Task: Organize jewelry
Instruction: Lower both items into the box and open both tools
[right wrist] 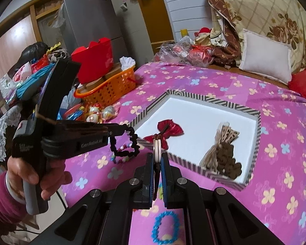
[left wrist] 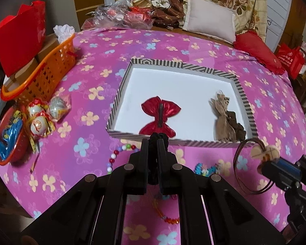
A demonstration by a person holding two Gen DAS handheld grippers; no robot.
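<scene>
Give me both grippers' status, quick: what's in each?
Left gripper: shut on the black scrunchie.
Right gripper: shut on the heart hair tie, thin loop hanging.

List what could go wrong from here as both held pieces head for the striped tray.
1. The looped black scrunchie hangs from the left tongs just before the black-and-white striped tray's rim; it may snag there.
2. The right tongs pinch only the cream heart-shaped charm; its thin brown wire hoop dangles and could catch the rim or slip.

One striped tray [left wrist: 242,94], two bows inside [left wrist: 160,118] [left wrist: 226,118], one orange basket [left wrist: 49,75].
</scene>
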